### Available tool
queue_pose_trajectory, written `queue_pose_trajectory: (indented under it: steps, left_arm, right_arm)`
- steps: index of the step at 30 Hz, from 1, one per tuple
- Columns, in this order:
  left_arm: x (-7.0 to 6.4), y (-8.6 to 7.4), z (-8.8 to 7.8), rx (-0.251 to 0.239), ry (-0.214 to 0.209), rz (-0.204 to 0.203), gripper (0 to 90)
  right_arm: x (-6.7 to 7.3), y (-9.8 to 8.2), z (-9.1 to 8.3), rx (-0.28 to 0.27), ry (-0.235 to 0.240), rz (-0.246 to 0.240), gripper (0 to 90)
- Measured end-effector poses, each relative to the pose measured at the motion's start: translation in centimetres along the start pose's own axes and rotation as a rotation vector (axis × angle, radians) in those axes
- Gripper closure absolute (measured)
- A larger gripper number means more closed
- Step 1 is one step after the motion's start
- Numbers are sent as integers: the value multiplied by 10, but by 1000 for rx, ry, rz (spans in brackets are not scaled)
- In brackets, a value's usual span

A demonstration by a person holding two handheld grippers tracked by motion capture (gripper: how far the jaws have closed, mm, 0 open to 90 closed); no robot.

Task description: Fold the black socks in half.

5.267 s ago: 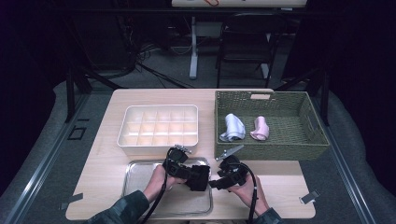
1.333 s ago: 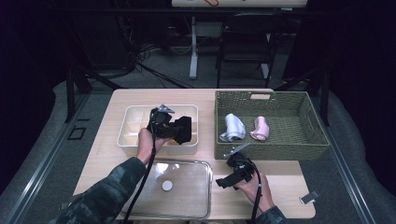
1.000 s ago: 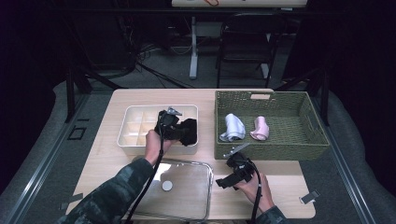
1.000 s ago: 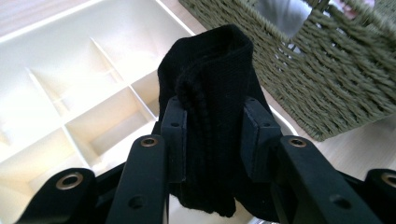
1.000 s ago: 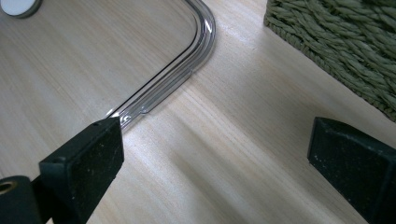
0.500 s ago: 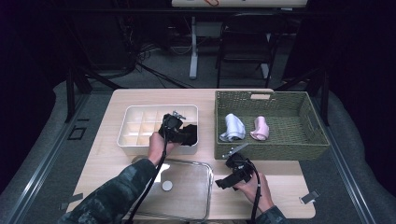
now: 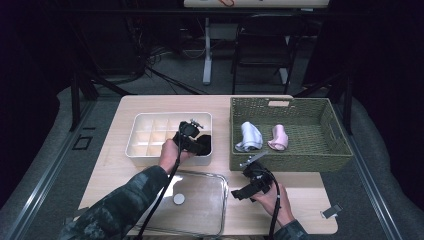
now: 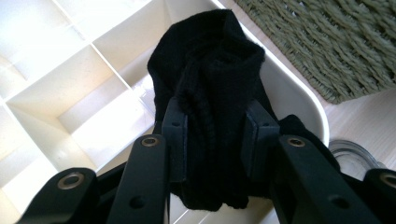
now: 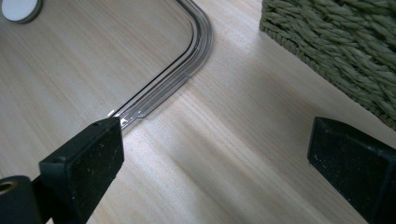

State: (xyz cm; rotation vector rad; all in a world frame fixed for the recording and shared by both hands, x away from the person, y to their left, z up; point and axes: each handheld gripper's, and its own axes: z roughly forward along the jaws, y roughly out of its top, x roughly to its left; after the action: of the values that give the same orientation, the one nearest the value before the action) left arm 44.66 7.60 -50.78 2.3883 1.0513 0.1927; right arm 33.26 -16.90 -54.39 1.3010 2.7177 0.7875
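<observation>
High view: the left gripper [image 7: 196, 142] hangs over the near right corner of the white divided organizer tray [image 7: 150, 135], with a black sock [image 7: 202, 143] bunched at its tip. Left gripper view shows the same grip close up: the two black fingers [image 8: 173, 140] are clamped on the black sock [image 8: 210, 98], pads pressing its ribbed fabric from both sides, the rolled bundle standing up between them and reaching past the tips. Behind the sock lie the tray's square compartments [image 8: 70, 79], and the sock hangs over the rounded corner wall of the tray; which compartment it sits above I cannot tell. At the upper right of that view is the green woven basket [image 8: 336, 42].

On the wooden surface [image 7: 300, 195] the right gripper [image 7: 250, 184] rests low in the person's right hand [image 7: 272, 200], just in front of the basket [image 7: 290, 155]. Right gripper view shows its fingers [image 9: 88, 154] set wide apart with bare wood between them, near the rounded corner of a clear plastic lid [image 9: 187, 60] lying flat. A small round white disc [image 7: 178, 199] lies on that lid [image 7: 200, 200].

Inside the basket lie a grey-blue rolled sock [image 7: 249, 136] and a pink rolled sock [image 7: 278, 138], side by side, apart from each other.
</observation>
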Motion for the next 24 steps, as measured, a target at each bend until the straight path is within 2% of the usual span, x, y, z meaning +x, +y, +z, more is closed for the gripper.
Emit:
queue_pose_trajectory:
  steps: [1, 2, 5, 14, 21, 24]
  left_arm:
    - [-1, 0, 2, 0, 0, 0, 676]
    - [-3, 0, 2, 9, 8, 11, 679]
    - [-4, 2, 4, 22, 14, 10, 682]
    - [5, 7, 3, 52, -49, -17, 675]
    - [10, 8, -10, 64, -96, -23, 545]
    - [11, 7, -17, 59, -113, -13, 521]
  right_arm:
    - [0, 0, -1, 12, 1, -14, 33]
    - [1, -1, 0, -20, 2, 3, 33]
    - [1, 1, -1, 3, 6, -13, 34]
    - [-1, 0, -6, -25, 19, -2, 33]
    - [-3, -1, -7, -19, 16, 7, 34]
    - [-2, -1, -7, -19, 22, 7, 36]
